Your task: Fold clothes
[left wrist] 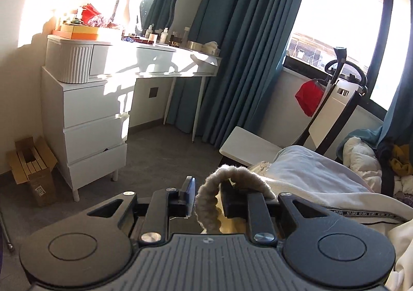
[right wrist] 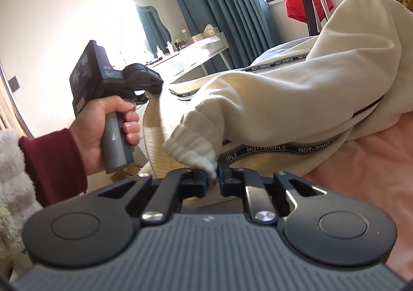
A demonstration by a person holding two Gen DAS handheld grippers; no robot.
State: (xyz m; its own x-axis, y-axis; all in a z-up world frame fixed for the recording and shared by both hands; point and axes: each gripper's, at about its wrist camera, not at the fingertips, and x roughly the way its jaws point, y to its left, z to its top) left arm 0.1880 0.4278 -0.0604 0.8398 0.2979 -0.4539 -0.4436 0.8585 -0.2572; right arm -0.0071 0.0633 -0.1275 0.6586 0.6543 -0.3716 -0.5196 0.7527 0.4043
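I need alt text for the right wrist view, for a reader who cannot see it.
The right claw pinches the ribbed cuff of a cream sweatshirt with black NOT-SIMPLE tape. At left, a hand in a maroon sleeve holds the left claw, which grips another edge of it.

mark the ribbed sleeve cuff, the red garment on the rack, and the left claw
ribbed cream sleeve cuff [right wrist: 192, 147], right wrist view, middle of the ribbing
red garment on the rack [left wrist: 309, 97], left wrist view, centre of the cloth
left claw [right wrist: 144, 93], right wrist view, fingertips at the cream fabric
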